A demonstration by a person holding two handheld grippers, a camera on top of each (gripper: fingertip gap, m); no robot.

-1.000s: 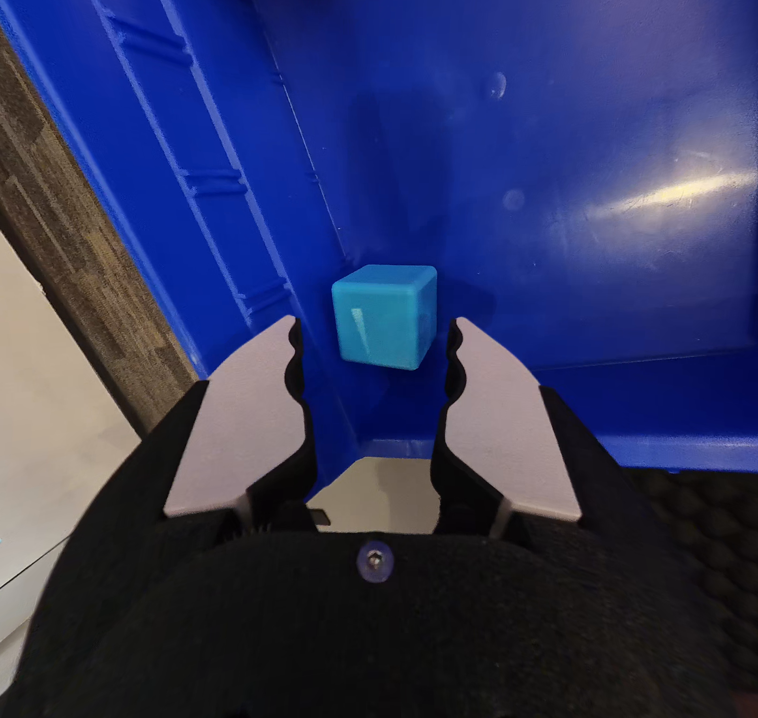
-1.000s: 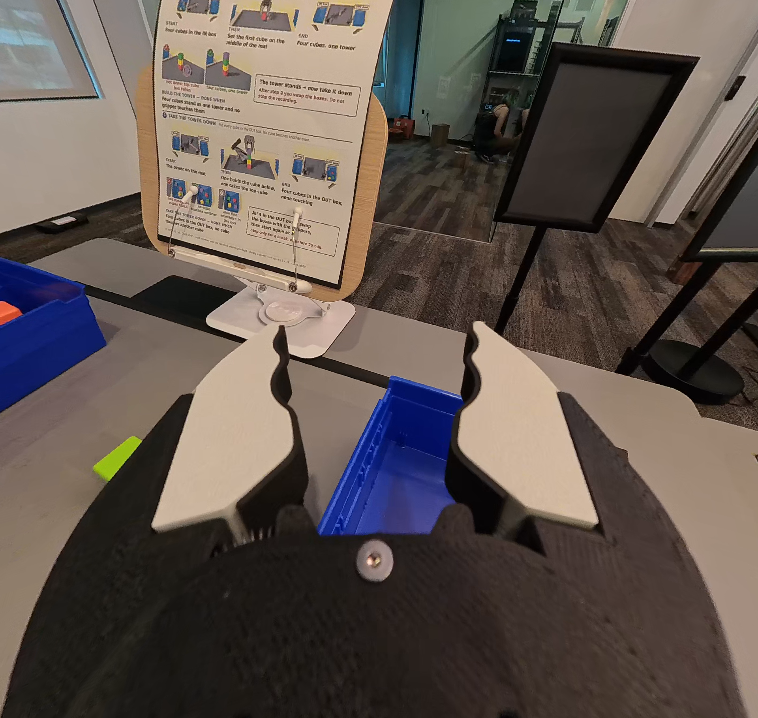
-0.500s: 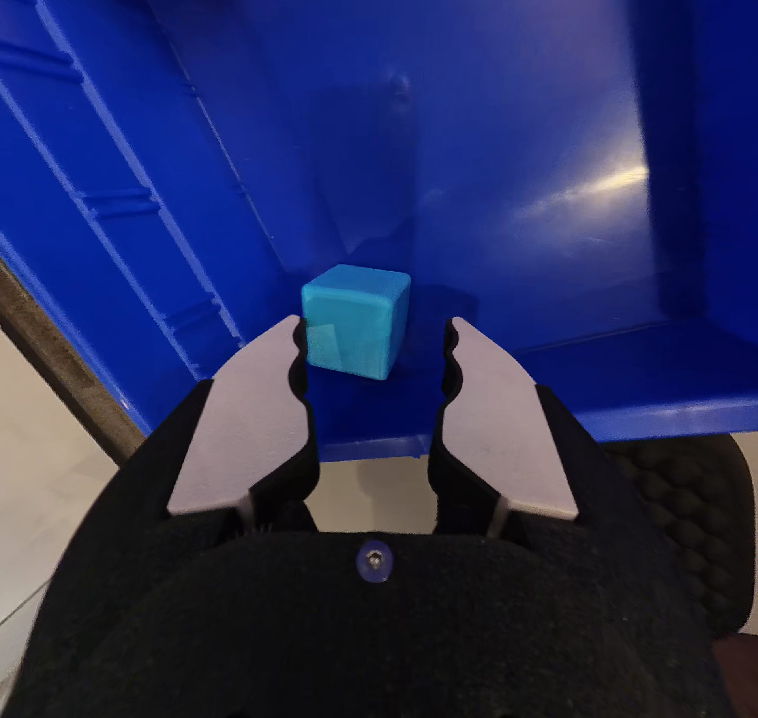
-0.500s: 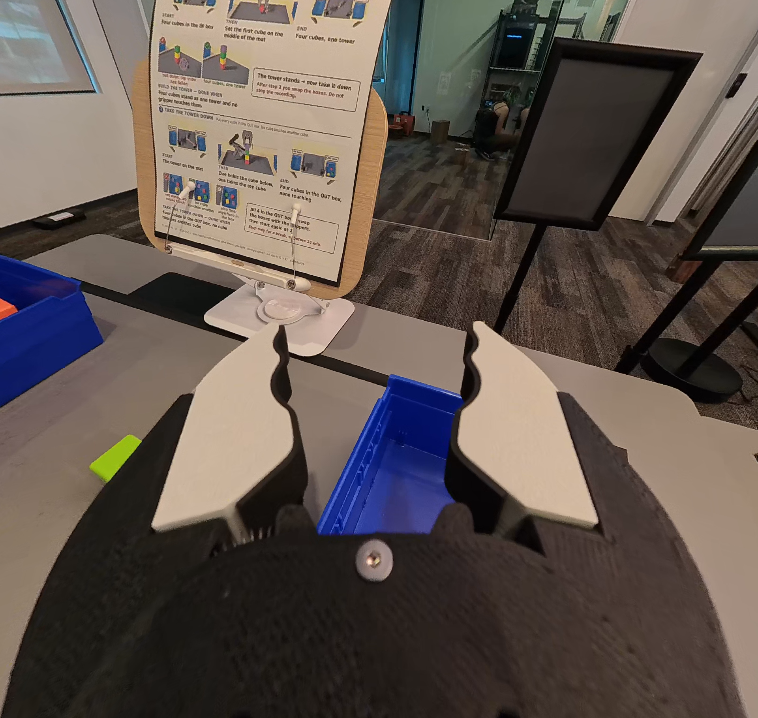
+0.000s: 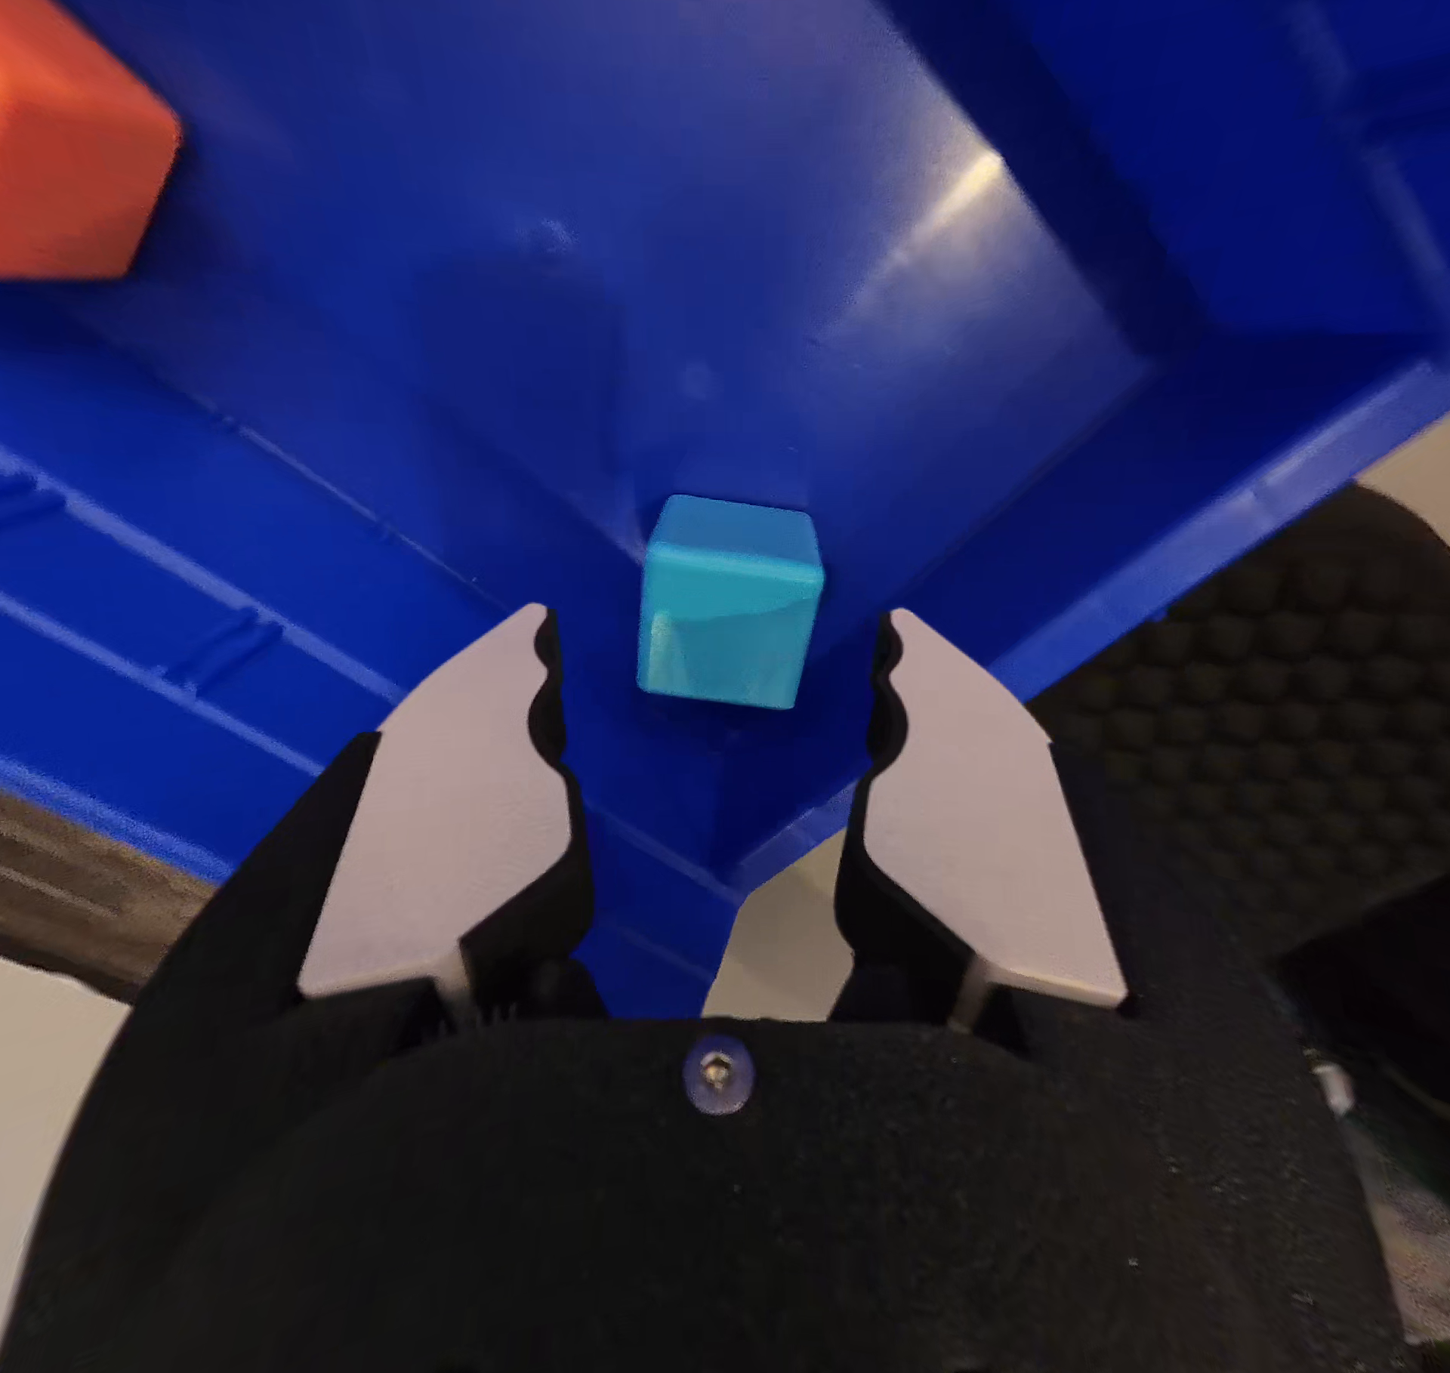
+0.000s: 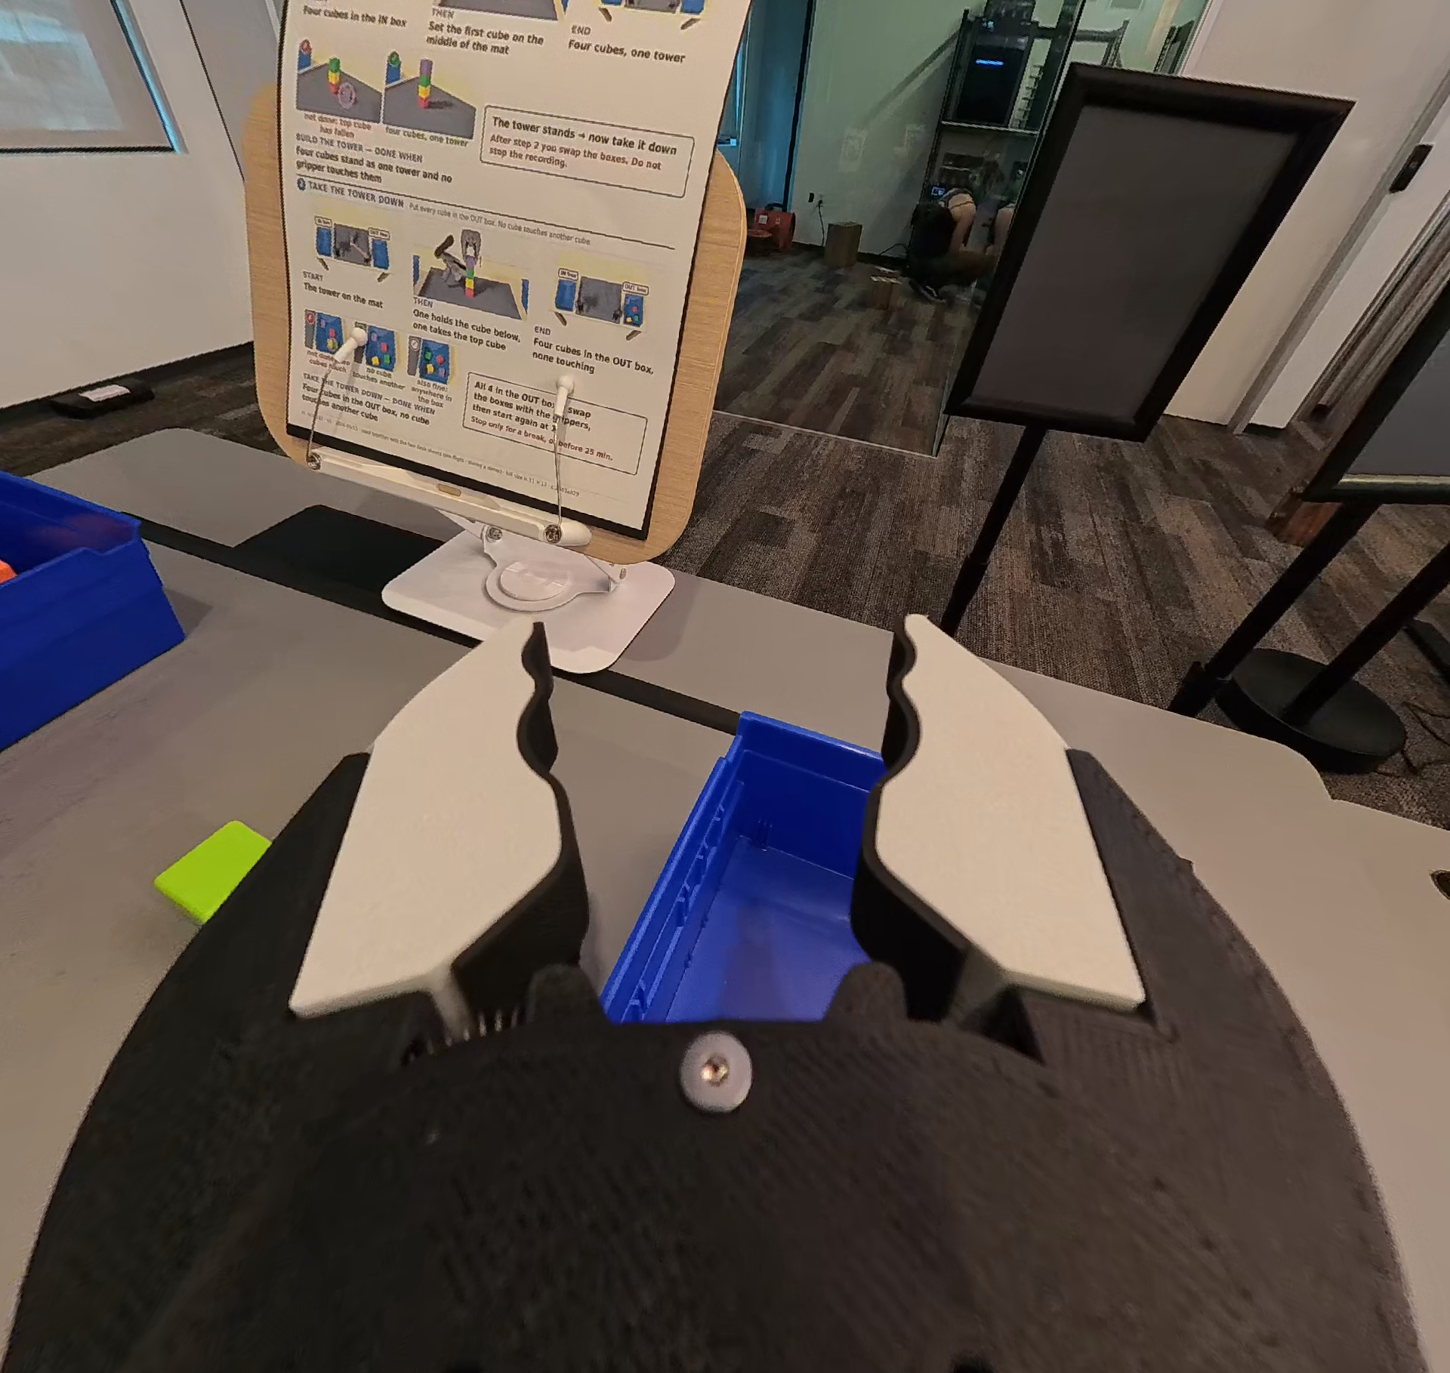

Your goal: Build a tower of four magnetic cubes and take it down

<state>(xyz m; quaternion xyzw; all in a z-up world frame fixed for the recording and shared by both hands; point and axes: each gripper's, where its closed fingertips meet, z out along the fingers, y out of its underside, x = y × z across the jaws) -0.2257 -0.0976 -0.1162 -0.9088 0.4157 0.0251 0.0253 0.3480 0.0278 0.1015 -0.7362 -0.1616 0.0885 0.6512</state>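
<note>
While its jaws stand wide apart and empty, the left hand-held gripper (image 5: 718, 629) hangs just short of the cyan cube (image 5: 730, 604), which sits in a corner of the blue bin (image 5: 785, 237), an orange cube (image 5: 71, 150) well apart from it. That cube looks light, rigid and smooth, best pinched across its two free side faces. Since a second ago the view has swung so the cube lies centred between the fingers; the right hand-held gripper (image 6: 718, 657) is likewise spread and empty over the worktop (image 6: 235, 692).
</note>
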